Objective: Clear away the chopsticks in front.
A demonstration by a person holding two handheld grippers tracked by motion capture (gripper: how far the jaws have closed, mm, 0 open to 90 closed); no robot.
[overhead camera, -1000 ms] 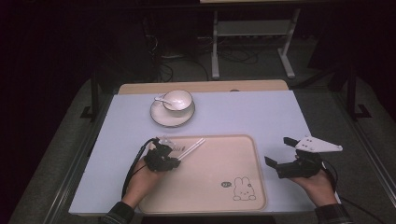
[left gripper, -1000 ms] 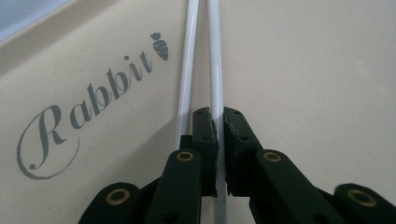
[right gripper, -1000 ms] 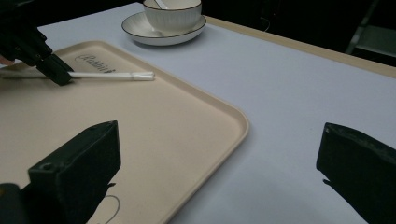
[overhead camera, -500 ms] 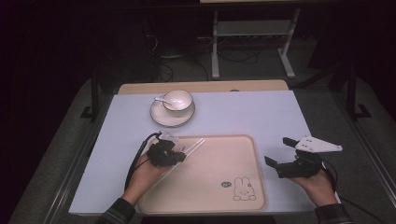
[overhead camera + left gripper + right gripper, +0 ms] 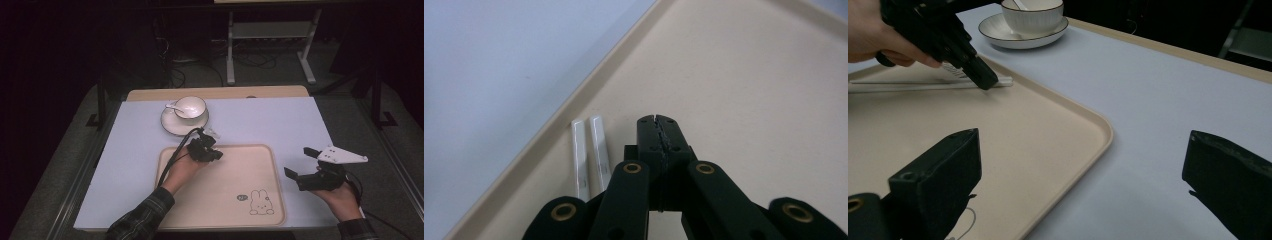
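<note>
Both grippers are black: the left gripper (image 5: 209,148) has brass-ringed pivots and a looping black cable; the right gripper (image 5: 302,166) carries a grey three-cornered plate. Sleeves are dark plaid.

The left gripper (image 5: 216,145) is pointing away from the person at the end of an outstretched, plaid-sleeved forearm, its jaws having just been closing and now meeting with nothing between them. The right gripper (image 5: 299,163) is resting level, its jaws gaping wide.
</note>
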